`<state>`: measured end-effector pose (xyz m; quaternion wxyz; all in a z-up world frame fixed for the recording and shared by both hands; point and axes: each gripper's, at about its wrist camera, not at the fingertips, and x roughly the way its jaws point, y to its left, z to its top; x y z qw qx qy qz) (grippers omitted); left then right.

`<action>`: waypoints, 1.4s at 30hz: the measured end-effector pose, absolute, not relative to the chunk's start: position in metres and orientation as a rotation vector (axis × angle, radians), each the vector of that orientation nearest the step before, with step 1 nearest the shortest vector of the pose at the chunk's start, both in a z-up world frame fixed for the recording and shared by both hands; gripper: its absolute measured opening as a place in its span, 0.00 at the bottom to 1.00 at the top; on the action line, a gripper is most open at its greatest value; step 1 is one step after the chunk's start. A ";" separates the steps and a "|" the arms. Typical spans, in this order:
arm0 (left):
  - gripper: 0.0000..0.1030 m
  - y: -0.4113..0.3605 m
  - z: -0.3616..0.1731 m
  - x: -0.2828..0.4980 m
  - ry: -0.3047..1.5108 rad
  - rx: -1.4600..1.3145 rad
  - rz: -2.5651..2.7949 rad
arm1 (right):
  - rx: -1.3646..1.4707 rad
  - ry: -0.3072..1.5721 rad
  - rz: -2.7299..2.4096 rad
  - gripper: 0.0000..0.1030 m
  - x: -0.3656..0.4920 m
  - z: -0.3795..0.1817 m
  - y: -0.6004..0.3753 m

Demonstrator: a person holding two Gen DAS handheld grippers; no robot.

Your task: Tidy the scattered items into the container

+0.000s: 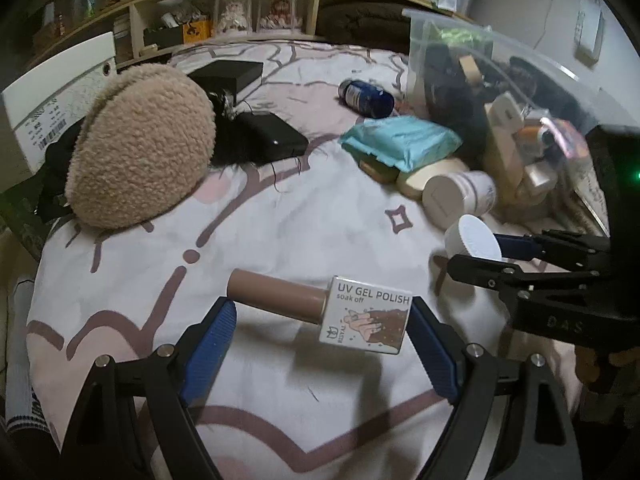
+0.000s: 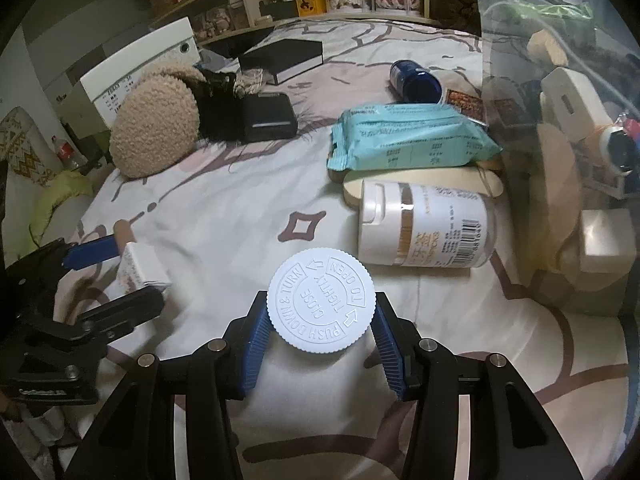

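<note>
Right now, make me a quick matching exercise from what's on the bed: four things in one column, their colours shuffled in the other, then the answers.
Things:
1. gel polish bottle
2. child-proof bottle cap
3. wipes pack
4. fluffy pouch

Colours:
A. light blue
B. beige
C. white with a brown cap
D. plain white

Pairs: 1-C, 2-D, 3-A, 4-B

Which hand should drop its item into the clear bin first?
Probably right. The right gripper is clamped on the white-capped bottle, with the clear bin close on its side. The left gripper holds the gel polish bottle lengthwise, farther from the bin.
</note>
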<state>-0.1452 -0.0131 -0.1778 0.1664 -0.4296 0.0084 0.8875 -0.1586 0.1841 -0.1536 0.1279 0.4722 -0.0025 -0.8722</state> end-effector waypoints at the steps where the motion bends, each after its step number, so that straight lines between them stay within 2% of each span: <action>1: 0.83 -0.015 -0.176 -0.143 0.011 -1.218 2.531 | 1.370 -0.011 -2.540 0.49 -0.158 -0.152 0.185; 7: 0.83 -0.022 -0.165 -0.135 -0.034 -1.182 2.561 | 1.343 -0.036 -2.546 0.49 -0.155 -0.143 0.189; 11: 0.83 -0.018 -0.176 -0.136 -0.019 -1.262 2.522 | 1.353 -0.040 -2.537 0.49 -0.154 -0.144 0.190; 16: 0.83 -0.004 -0.200 -0.137 0.086 -1.415 2.440 | 1.385 -0.051 -2.522 0.49 -0.157 -0.148 0.191; 20: 0.84 0.008 -0.204 -0.134 0.221 -1.396 2.457 | 1.400 -0.058 -2.511 0.49 -0.159 -0.151 0.191; 23: 0.90 0.014 -0.209 -0.134 0.340 -1.374 2.459 | 1.409 -0.058 -2.503 0.49 -0.161 -0.154 0.190; 27: 0.93 0.013 -0.211 -0.137 0.362 -1.357 2.440 | 1.421 -0.065 -2.494 0.49 -0.162 -0.156 0.190; 33: 0.92 0.017 -0.210 -0.140 0.420 -1.315 2.418 | 1.431 -0.065 -2.485 0.49 -0.163 -0.158 0.190; 36: 0.85 0.019 -0.209 -0.140 0.424 -1.307 2.402 | 1.434 -0.063 -2.484 0.49 -0.163 -0.159 0.190; 42: 0.85 0.018 -0.207 -0.139 0.418 -1.306 2.408 | 1.425 -0.056 -2.484 0.49 -0.162 -0.157 0.188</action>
